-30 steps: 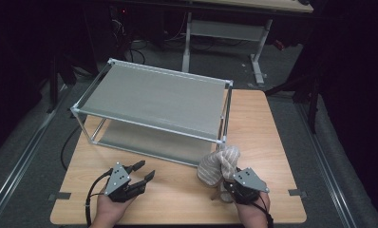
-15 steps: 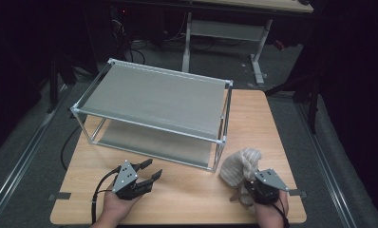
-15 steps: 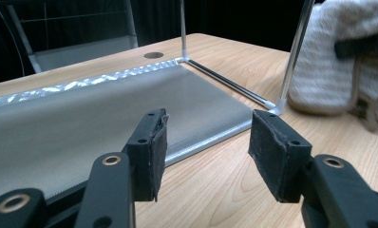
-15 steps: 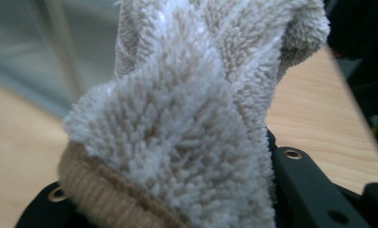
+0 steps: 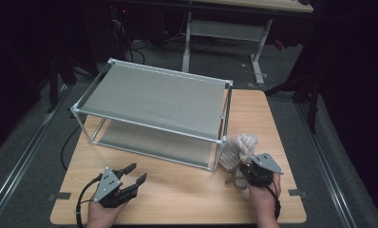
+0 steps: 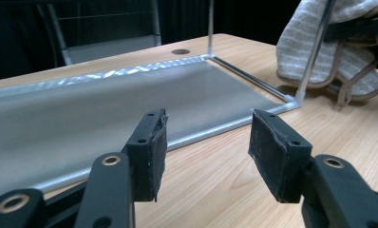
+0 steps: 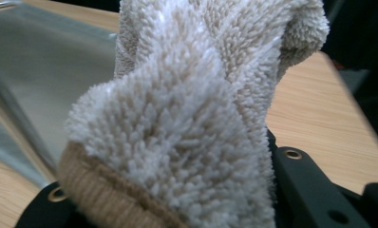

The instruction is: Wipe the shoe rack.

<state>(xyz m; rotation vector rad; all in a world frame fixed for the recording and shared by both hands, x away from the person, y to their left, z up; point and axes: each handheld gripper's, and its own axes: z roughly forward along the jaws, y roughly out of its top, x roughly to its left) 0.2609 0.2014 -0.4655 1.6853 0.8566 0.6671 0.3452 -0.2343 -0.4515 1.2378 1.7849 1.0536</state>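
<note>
Here, the right tool (image 5: 245, 167) pinches a bunched, cream terry towel (image 5: 238, 150) at the right front of the wooden desk (image 5: 187, 190), and the cloth rises out of its jaws in a soft fold. In the high view the towel sits just beside the near right post of a metal shelf rack (image 5: 154, 95), close against that corner, though whether the cloth touches the post I cannot tell. In the right gripper view the towel (image 7: 196, 109) stands up between the black jaws, its looped pile and a tan hemmed edge right up against the lens, with the grey lower shelf and a strip of the desk behind it. The left tool (image 5: 130, 176) hovers at the front left of the desk, well apart from the towel, its 2 jaws spread with nothing between them. In the left gripper view those jaws (image 6: 206, 152) stand apart over the bare wood, aimed toward the lower shelf (image 6: 106, 109) of the rack, whose bright metal rim runs across just beyond the pads. Farther off at the upper right of that view the towel (image 6: 320, 52) hangs behind a thin rack post, with a striped weave, a tan border and a small loop dangling near the desk. The rack has 2 grey levels held by slim silver posts, and stands toward the middle and left of the desk.
</note>
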